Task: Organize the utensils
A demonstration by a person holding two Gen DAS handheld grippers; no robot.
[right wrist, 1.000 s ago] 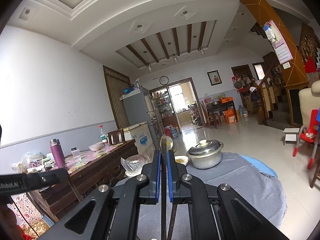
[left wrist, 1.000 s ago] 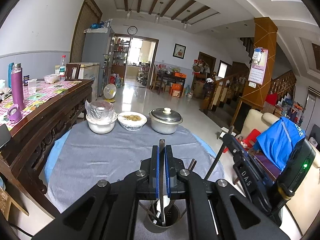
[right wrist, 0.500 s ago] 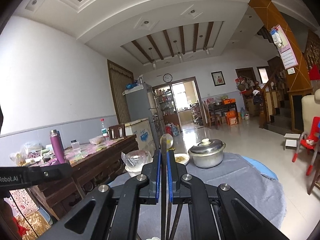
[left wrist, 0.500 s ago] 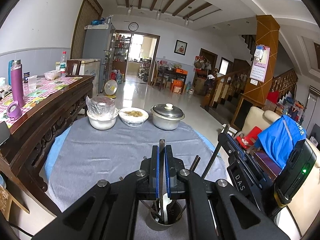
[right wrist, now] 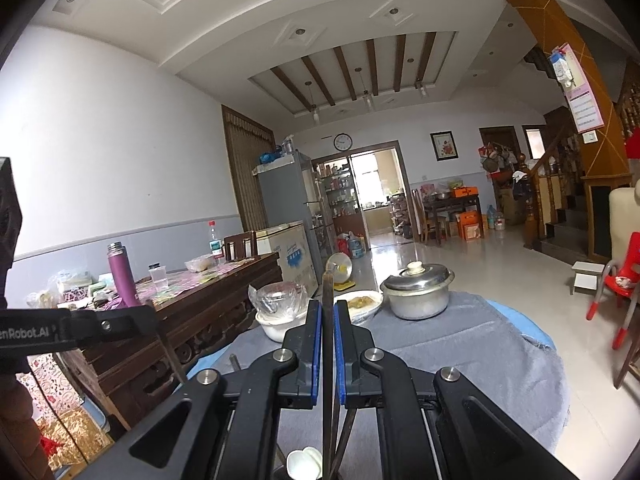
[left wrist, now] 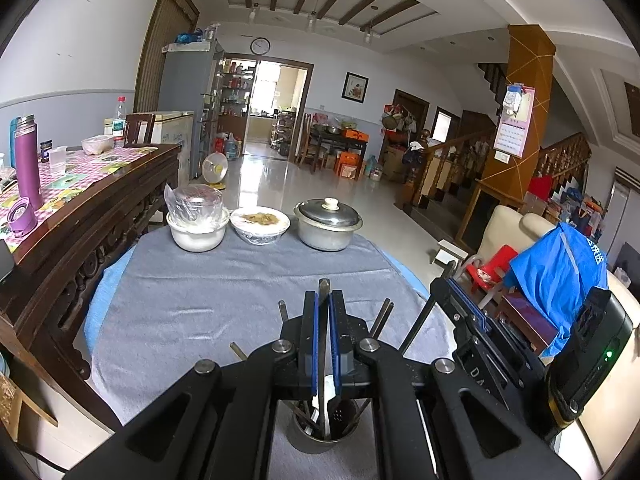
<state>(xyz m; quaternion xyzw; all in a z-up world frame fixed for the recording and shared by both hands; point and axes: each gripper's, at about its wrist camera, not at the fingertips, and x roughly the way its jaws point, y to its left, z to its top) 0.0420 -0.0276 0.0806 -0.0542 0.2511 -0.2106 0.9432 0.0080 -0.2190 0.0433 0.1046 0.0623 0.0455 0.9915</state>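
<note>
My left gripper (left wrist: 322, 300) is shut on a thin metal utensil handle (left wrist: 323, 287) that stands upright in a grey metal utensil cup (left wrist: 322, 434) just below the fingers. The cup holds several utensils and chopsticks, among them a white spoon. My right gripper (right wrist: 327, 312) is shut on a dark chopstick (right wrist: 327, 280) that runs down between the blue pads; a white spoon end (right wrist: 304, 462) shows below it. The right gripper also shows in the left wrist view (left wrist: 452, 292), just right of the cup.
The round table has a grey cloth (left wrist: 224, 292). At its far edge stand a wrapped white bowl (left wrist: 197, 224), a covered food bowl (left wrist: 261, 225) and a lidded steel pot (left wrist: 328, 224). A dark wooden sideboard (left wrist: 80, 216) is at the left, chairs at the right.
Both grippers have sunk lower toward the cup, each still holding its utensil. The right gripper has tilted upward, so its view shows more ceiling.
</note>
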